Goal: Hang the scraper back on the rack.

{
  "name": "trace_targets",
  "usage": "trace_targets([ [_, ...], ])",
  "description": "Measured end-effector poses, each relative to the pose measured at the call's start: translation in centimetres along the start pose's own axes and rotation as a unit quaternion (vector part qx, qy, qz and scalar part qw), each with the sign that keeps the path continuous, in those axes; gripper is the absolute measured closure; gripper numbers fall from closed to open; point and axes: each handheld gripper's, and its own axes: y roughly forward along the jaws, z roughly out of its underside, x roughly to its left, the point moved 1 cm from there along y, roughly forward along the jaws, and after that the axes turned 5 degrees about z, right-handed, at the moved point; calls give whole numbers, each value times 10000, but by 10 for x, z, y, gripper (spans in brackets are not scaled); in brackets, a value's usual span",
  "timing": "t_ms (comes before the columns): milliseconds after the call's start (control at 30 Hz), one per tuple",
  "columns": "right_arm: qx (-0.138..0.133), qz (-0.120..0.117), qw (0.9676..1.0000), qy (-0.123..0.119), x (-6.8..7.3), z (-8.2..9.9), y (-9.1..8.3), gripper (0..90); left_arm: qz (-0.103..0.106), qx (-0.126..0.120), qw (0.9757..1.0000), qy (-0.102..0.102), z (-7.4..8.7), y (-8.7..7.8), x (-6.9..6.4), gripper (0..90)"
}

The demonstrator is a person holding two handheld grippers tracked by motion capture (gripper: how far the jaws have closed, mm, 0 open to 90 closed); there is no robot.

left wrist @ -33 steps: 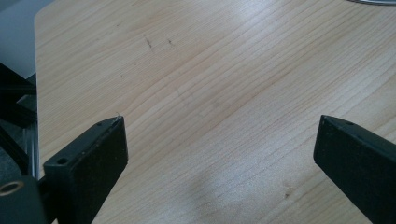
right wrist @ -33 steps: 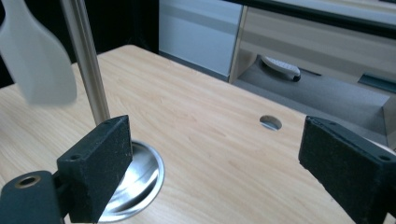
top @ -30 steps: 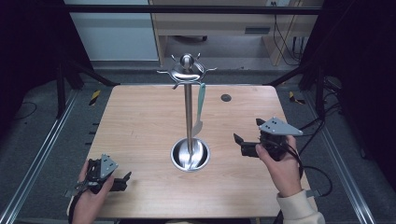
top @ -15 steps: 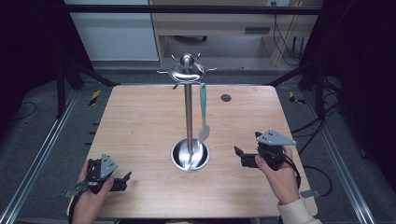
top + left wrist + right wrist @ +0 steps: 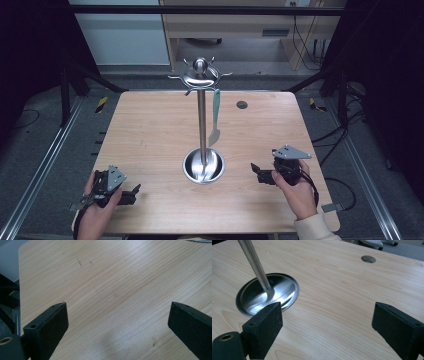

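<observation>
Right claw spread, empty, lower right of frame, near the stand's base. Left claw spread, empty, lower left. Pale green spatula hangs on stand, centre of tabletop.

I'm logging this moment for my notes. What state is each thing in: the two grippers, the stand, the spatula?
Left gripper: open, nothing between its fingers, low over the table near the front left corner.
Right gripper: open, holding nothing, right of the stand's base.
Stand: upright on its round metal base, mid-table.
Spatula: hanging from a hook at the stand's top, blade down, clear of the base.
</observation>
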Motion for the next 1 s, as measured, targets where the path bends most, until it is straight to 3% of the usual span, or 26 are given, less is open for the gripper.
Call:
trace_targets([
  [233,49,-55,9998,163,-4,7,10,105,6,4,10000,1,0,0,0,27],
  [500,179,78,9994,292,-10,17,24,105,17,7,10000,14,0,1,0,27],
  [767,251,323,9987,296,-15,32,30,109,19,28,10000,76,-2,1,-1,27],
  [900,321,426,9984,168,-14,36,28,108,28,12,10000,84,-3,1,-2,27],
  [1000,215,504,9984,110,-13,34,25,108,29,50,9999,123,-2,1,-2,27],
])
